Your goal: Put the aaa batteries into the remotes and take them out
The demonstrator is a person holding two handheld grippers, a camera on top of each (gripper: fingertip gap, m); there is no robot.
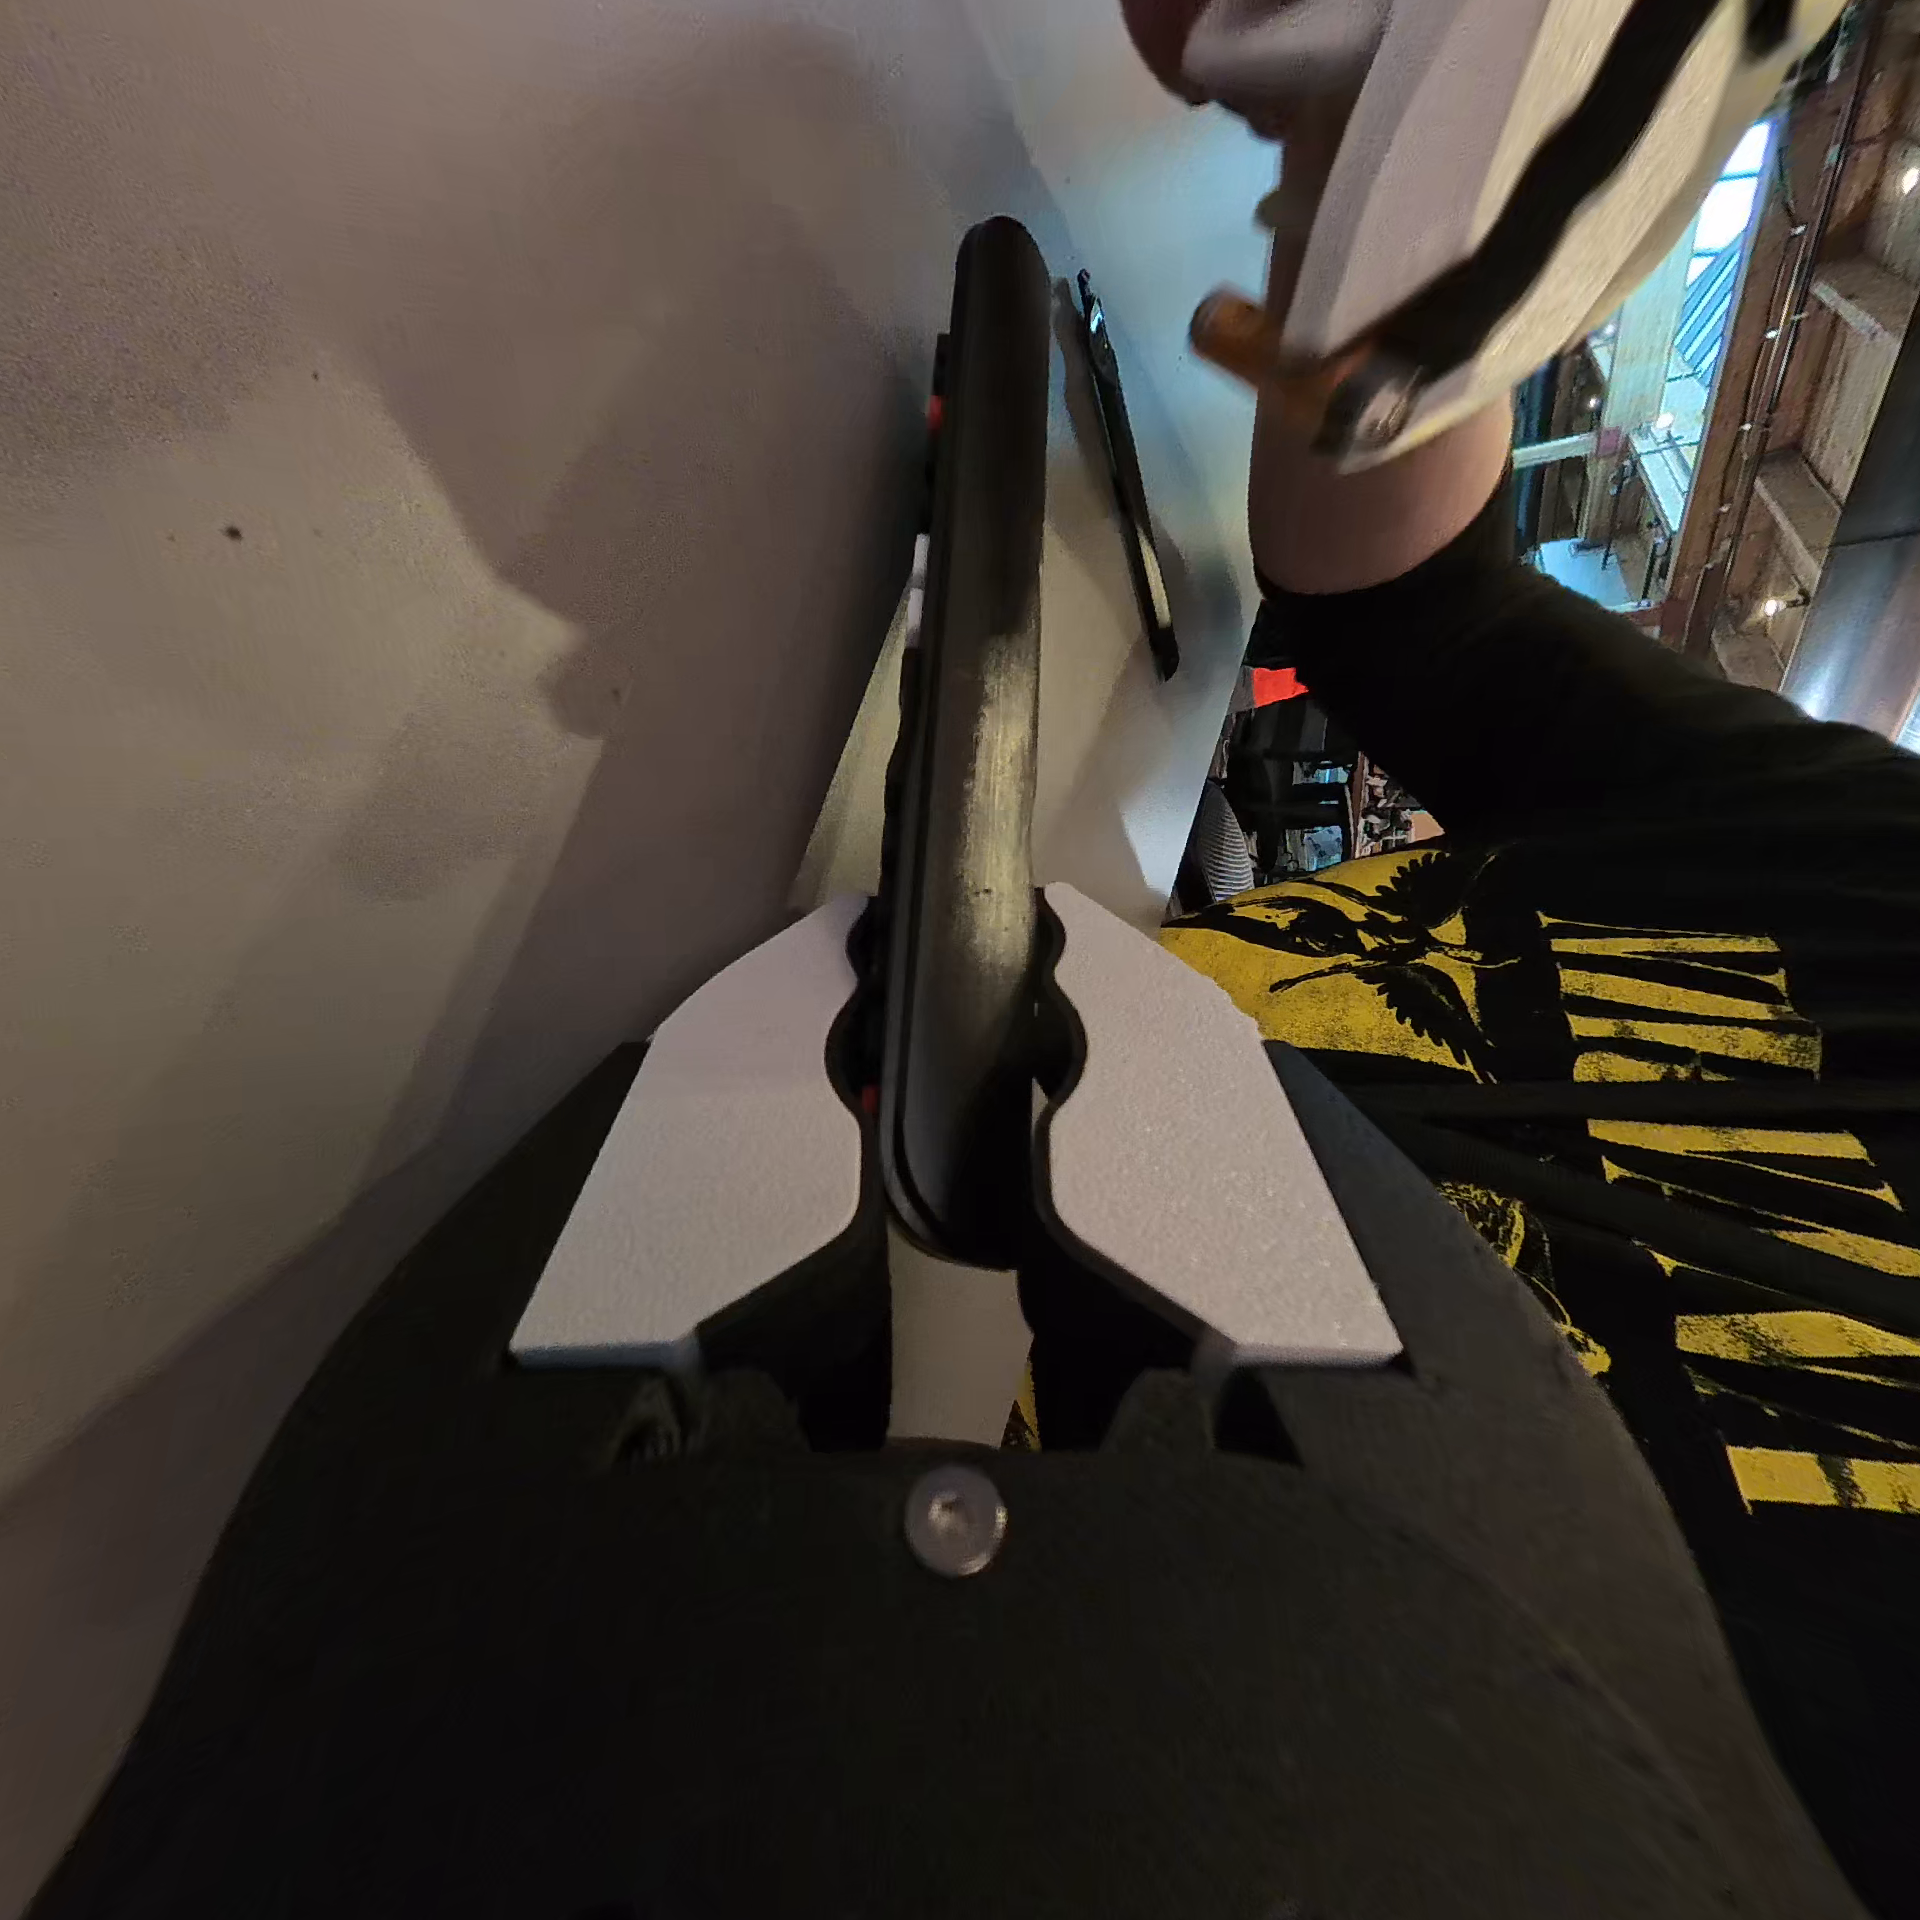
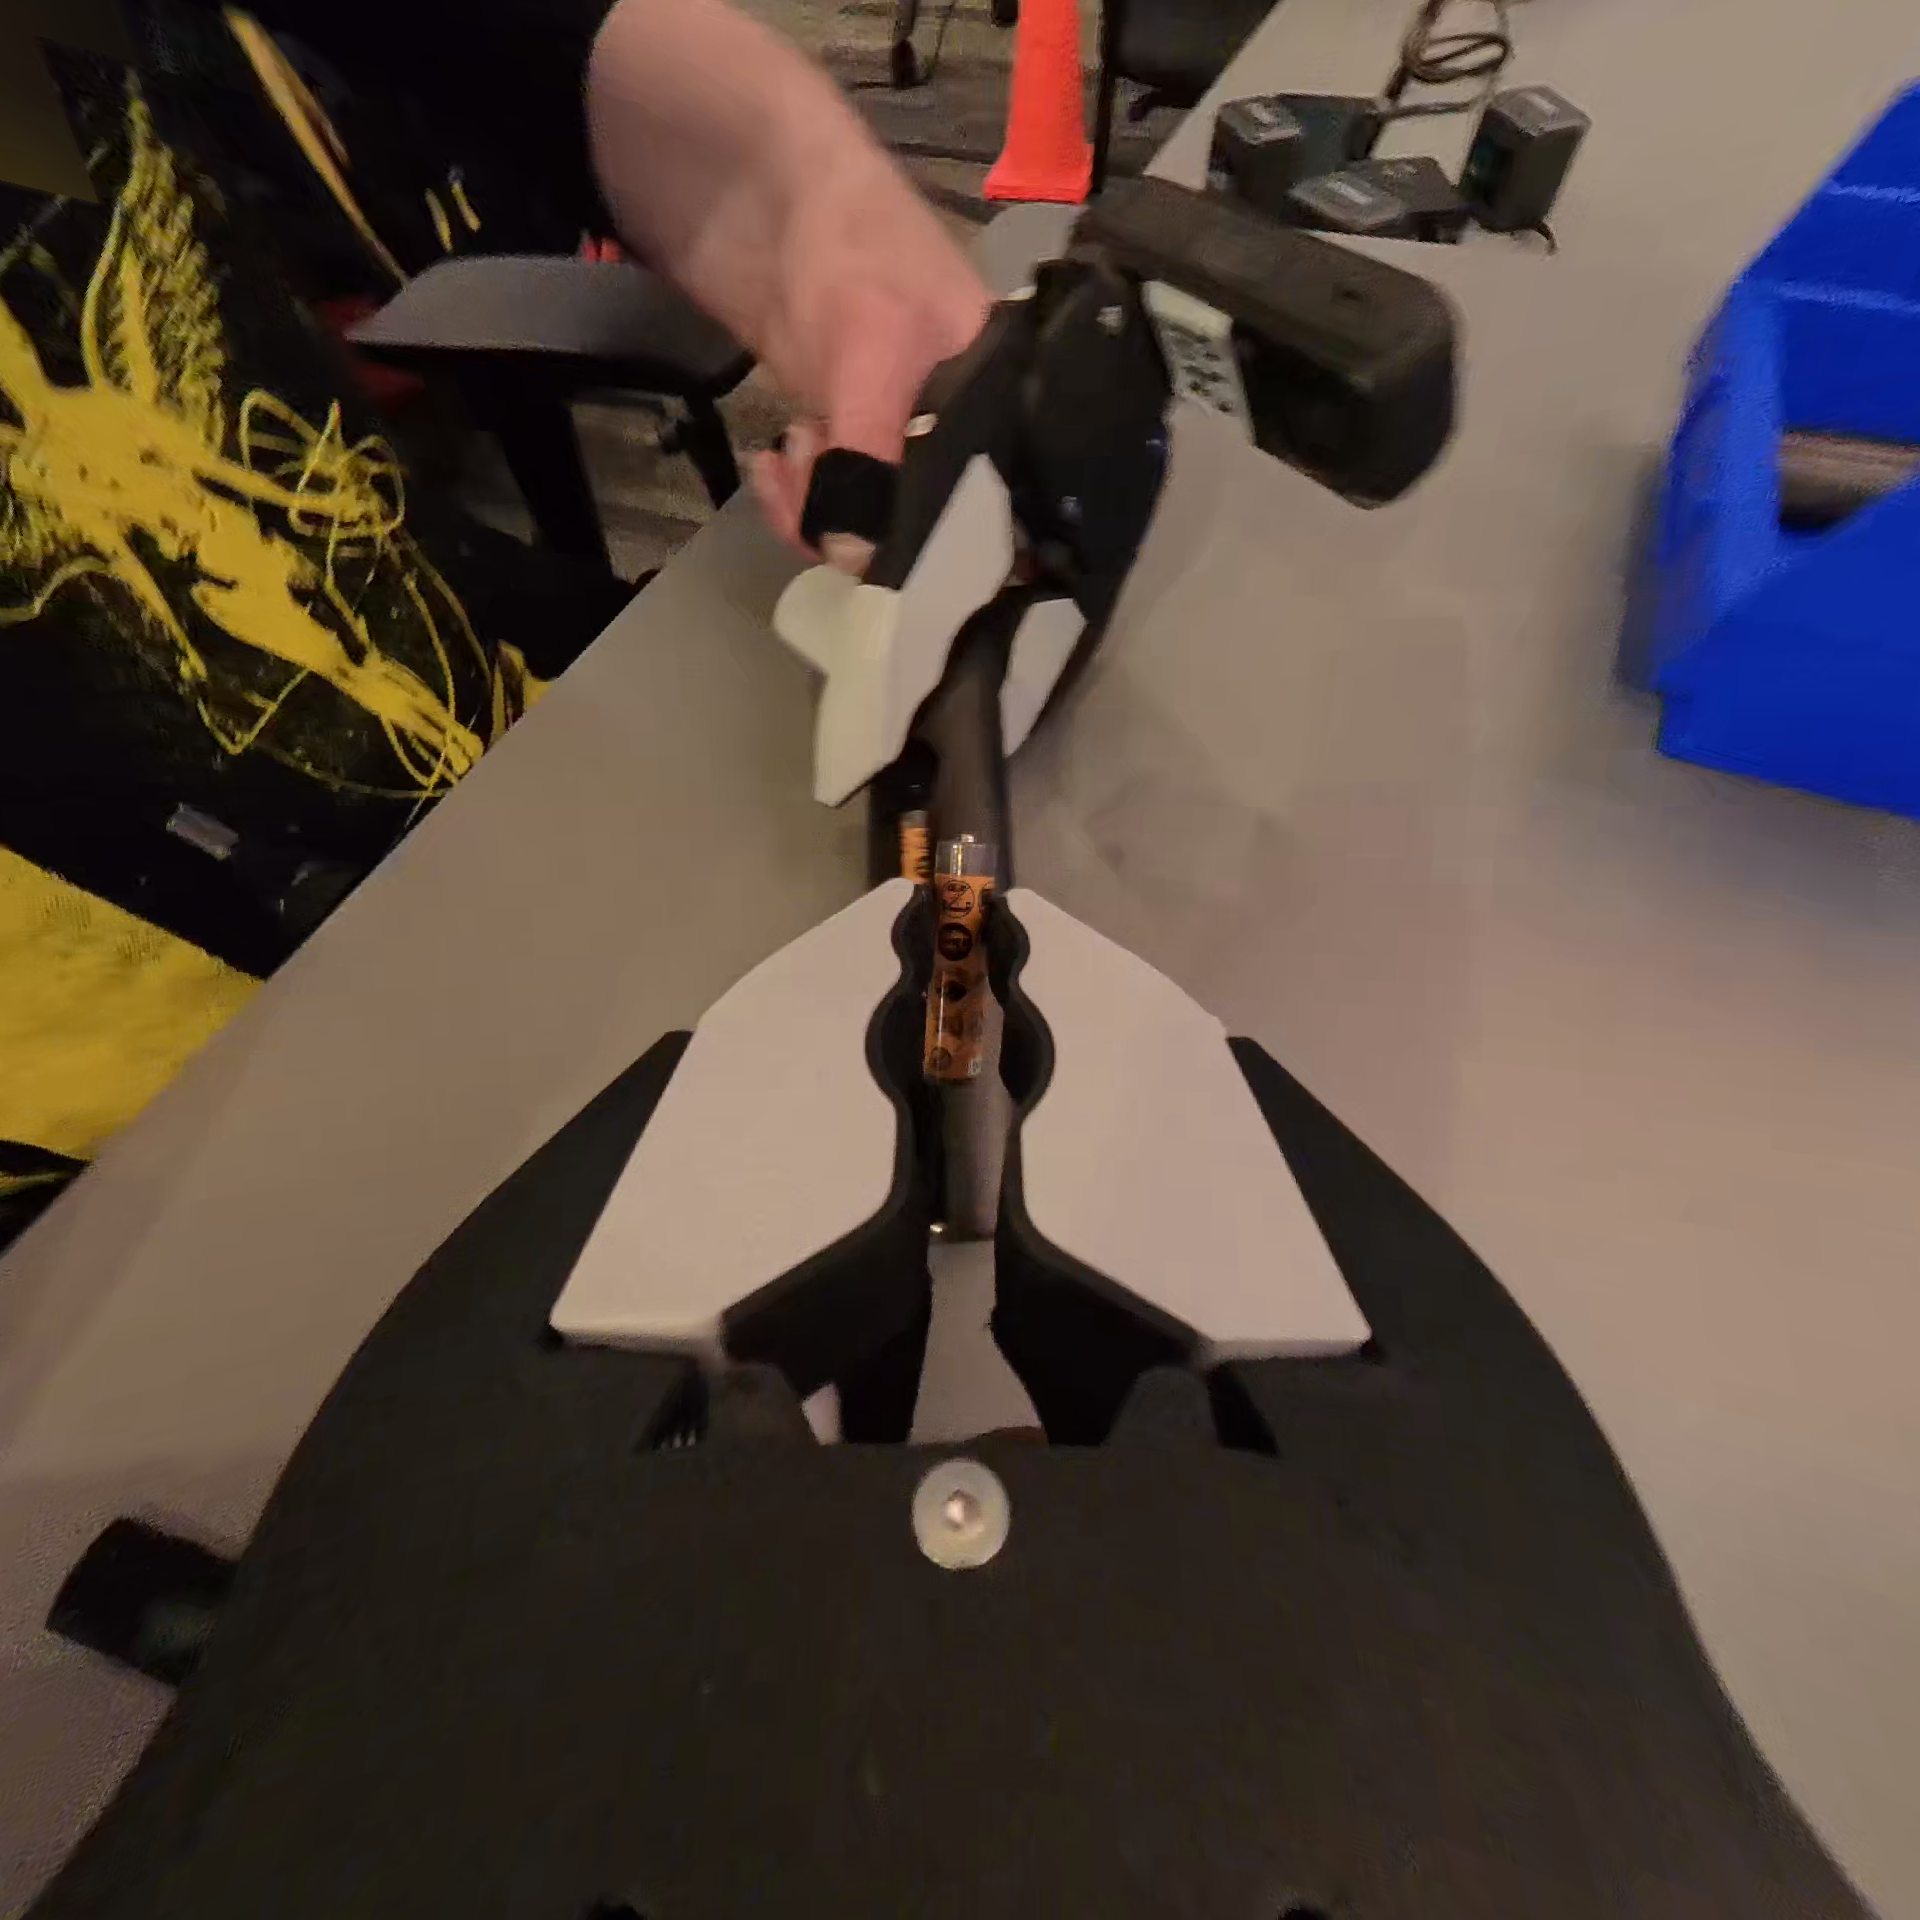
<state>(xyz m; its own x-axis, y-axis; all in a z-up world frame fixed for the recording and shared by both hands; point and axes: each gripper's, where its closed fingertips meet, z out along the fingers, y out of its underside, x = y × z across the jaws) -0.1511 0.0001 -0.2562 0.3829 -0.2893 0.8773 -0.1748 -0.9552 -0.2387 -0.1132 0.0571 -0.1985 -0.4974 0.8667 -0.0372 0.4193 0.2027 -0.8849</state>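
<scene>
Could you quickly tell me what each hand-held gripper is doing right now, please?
Left hand-held gripper: closed on the black remote, held on edge.
Right hand-held gripper: closed on an orange AAA battery.

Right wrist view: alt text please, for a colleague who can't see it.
The right gripper clamps an orange battery above a black remote, which the left gripper holds on edge over the grey table. A blue bin sits right.
</scene>
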